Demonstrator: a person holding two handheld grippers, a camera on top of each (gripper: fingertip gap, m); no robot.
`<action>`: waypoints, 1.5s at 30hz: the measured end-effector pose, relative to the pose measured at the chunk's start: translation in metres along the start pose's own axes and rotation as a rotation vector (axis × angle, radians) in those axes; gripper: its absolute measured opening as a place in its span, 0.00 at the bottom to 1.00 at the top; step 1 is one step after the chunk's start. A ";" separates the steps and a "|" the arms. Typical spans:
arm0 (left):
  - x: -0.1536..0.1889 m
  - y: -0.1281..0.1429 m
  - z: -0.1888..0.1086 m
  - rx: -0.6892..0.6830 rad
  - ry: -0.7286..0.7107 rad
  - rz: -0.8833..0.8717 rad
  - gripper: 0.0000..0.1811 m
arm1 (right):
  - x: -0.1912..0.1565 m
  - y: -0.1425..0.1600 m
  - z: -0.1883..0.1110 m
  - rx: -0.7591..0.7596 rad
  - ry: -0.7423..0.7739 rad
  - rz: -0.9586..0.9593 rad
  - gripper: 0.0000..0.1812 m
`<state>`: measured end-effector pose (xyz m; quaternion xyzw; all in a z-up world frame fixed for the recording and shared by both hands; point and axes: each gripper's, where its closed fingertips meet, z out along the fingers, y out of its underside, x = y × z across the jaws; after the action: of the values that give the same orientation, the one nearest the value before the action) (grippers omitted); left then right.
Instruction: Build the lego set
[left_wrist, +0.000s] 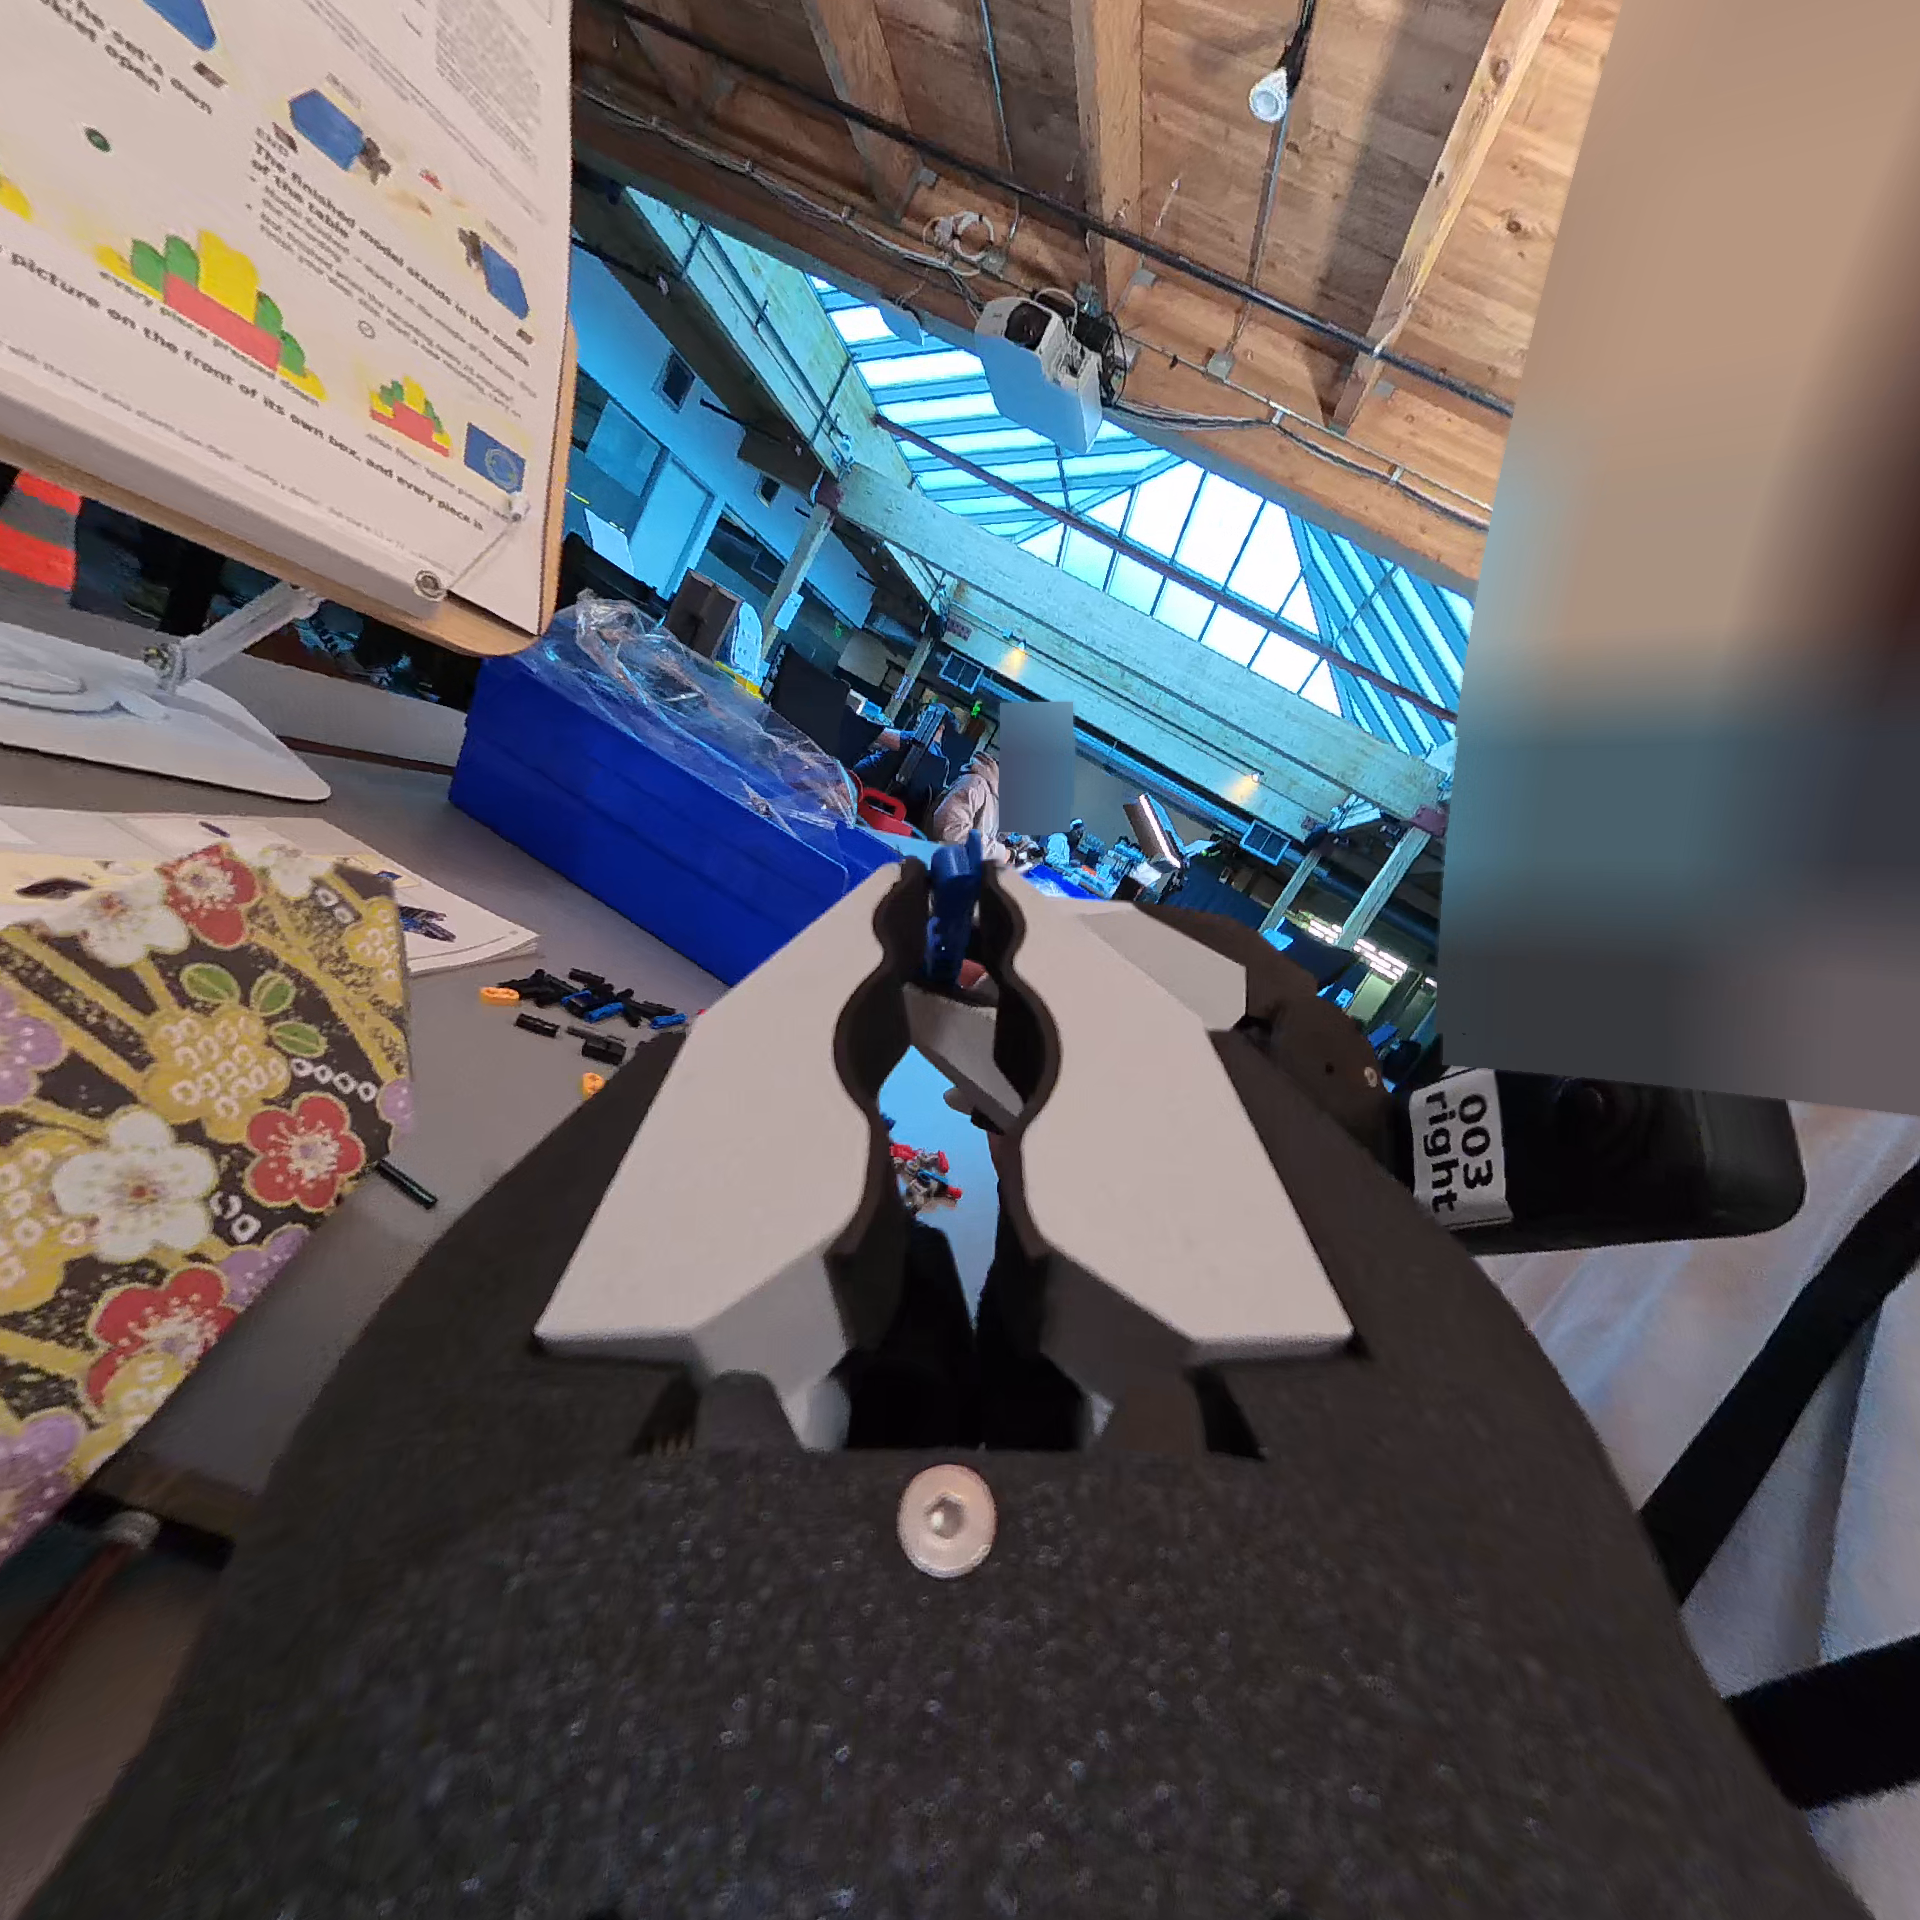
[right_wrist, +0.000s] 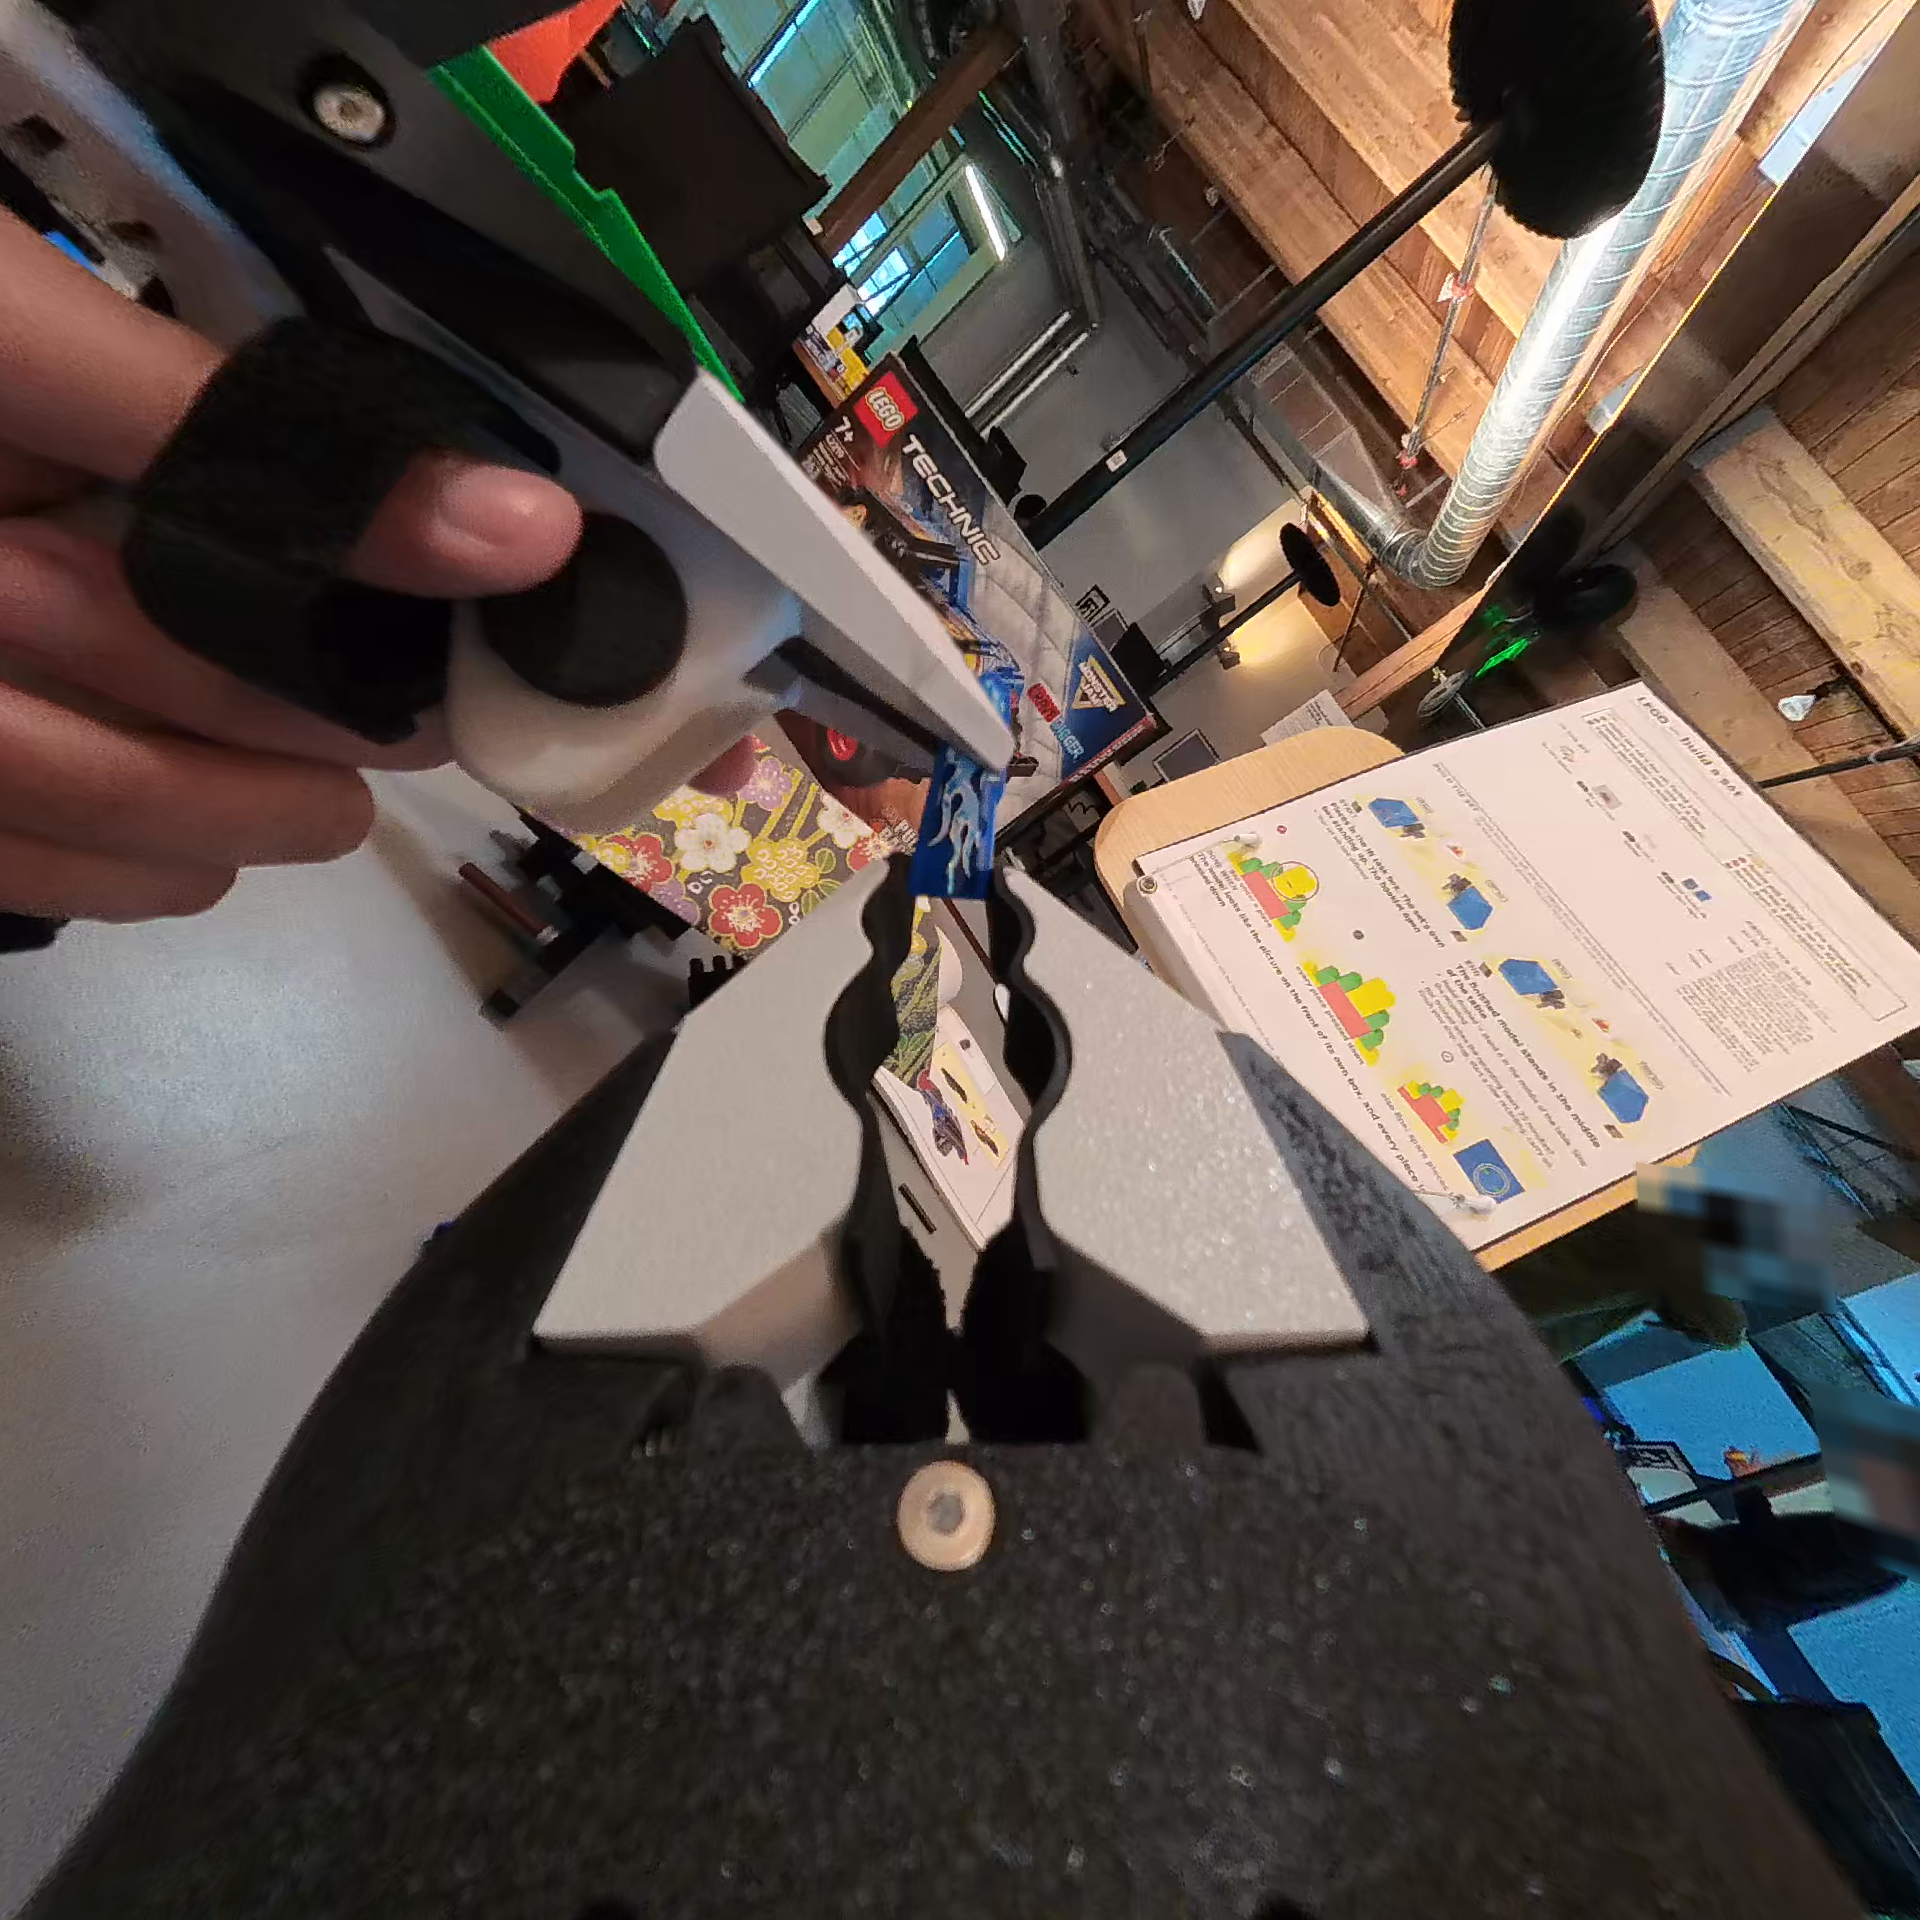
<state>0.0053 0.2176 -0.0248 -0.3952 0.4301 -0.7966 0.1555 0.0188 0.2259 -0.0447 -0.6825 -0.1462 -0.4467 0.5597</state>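
Blue piece (left_wrist: 954, 914) sits pinched at the tips of my left hand-held gripper (left_wrist: 951, 883), held up off the counter (left_wrist: 499, 1122). From the right wrist view I see one blue panel (right_wrist: 956, 836) with a pale printed pattern, clamped at the tips of my right hand-held gripper (right_wrist: 948, 883) and also met from above by the left one's grey fingers (right_wrist: 831, 582); whether both views show the same piece I cannot tell. So both of my two grippers are clenched on blue plastic, tip to tip. One hand (right_wrist: 208, 623), strapped with a black band, grips the left tool.

Outward on the counter, I count one scatter of small black and blue pins (left_wrist: 587, 1013) with two orange bits among them, one floral-patterned box (left_wrist: 177, 1122), one blue bin (left_wrist: 655, 821) with crumpled clear plastic on top, and one open booklet (right_wrist: 961, 1132). One set box (right_wrist: 935, 561) stands behind. One instruction sheet (right_wrist: 1538, 956) leans on a wooden stand.
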 end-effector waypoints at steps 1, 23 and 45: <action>-0.001 0.000 0.000 0.006 -0.003 -0.009 0.04 | 0.000 0.000 0.000 -0.002 0.000 -0.002 0.07; -0.017 0.039 -0.073 -0.370 -0.310 0.241 0.03 | -0.040 0.073 -0.022 -0.345 -1.233 0.653 0.20; 0.000 0.058 -0.088 -0.440 -0.352 0.290 0.03 | -0.088 0.060 -0.030 -0.726 -1.708 0.774 0.03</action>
<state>-0.0672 0.2336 -0.0992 -0.4856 0.6107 -0.5734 0.2501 -0.0018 0.2055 -0.1519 -0.9042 -0.1218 0.3874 0.1321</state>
